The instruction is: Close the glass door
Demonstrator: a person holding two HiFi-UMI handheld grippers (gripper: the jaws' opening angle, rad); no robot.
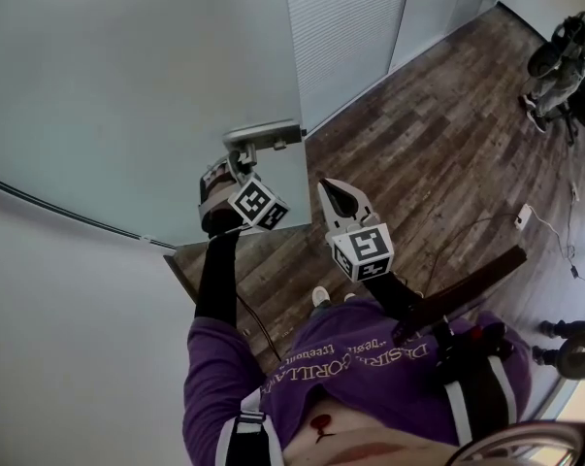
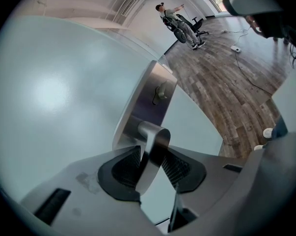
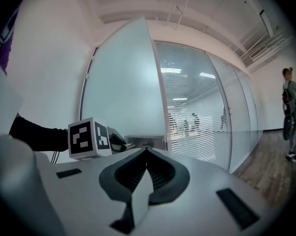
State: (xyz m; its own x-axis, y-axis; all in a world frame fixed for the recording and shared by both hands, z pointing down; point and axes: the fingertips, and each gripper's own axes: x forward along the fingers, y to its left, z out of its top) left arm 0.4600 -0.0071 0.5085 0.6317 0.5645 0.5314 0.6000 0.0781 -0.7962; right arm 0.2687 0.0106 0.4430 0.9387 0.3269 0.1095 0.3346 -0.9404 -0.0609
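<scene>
The frosted glass door (image 1: pixel 117 85) stands open ahead on my left, its metal lever handle (image 2: pixel 151 146) pinched between my left tongs (image 1: pixel 232 168), while my right tongs (image 3: pixel 147 154) hang just beside, pressed together and empty, above the wood floor (image 1: pixel 438 144).

A: Gripped in the left tongs (image 2: pixel 150 167)?
B: A shiny door handle (image 2: pixel 155 139), squeezed from both sides.
A: Behind it?
B: Just a metal plate (image 2: pixel 152 95) on the frosted glass door (image 2: pixel 54 97). Brown wood floor (image 2: pixel 226 92) to the right.
</scene>
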